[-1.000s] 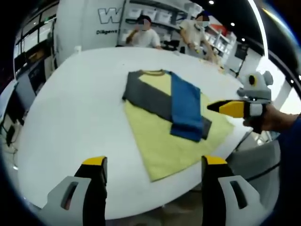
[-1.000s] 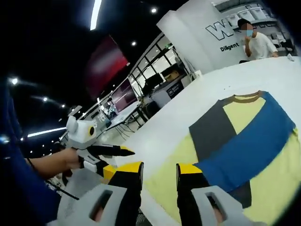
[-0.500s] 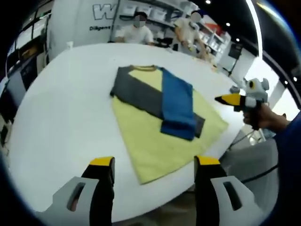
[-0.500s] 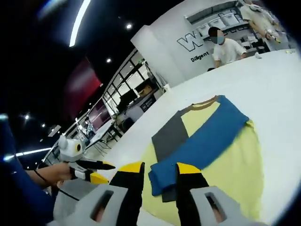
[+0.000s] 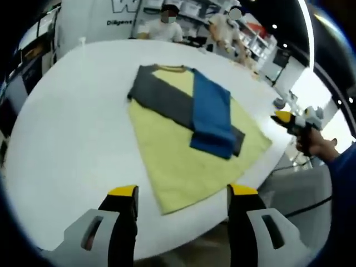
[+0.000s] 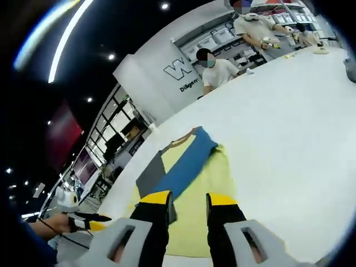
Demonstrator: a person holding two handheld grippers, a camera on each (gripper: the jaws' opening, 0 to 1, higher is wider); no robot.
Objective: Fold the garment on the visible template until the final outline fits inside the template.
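Lying folded on the yellow template (image 5: 183, 161), the garment (image 5: 192, 108) sits beyond both spread, empty grippers.

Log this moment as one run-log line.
left tool: open, off table edge | right tool: open, holding nothing | shirt: sleeves folded across, flat on table | template: cannot tell

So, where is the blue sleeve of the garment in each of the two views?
Left gripper view: the blue sleeve lies right of centre, running from the collar toward the near table edge, over the grey sleeve.
Right gripper view: the blue sleeve runs diagonally at lower centre, just above this gripper's fingers.
Shared landmark: the garment's tan collar, at the sleeve's far end.
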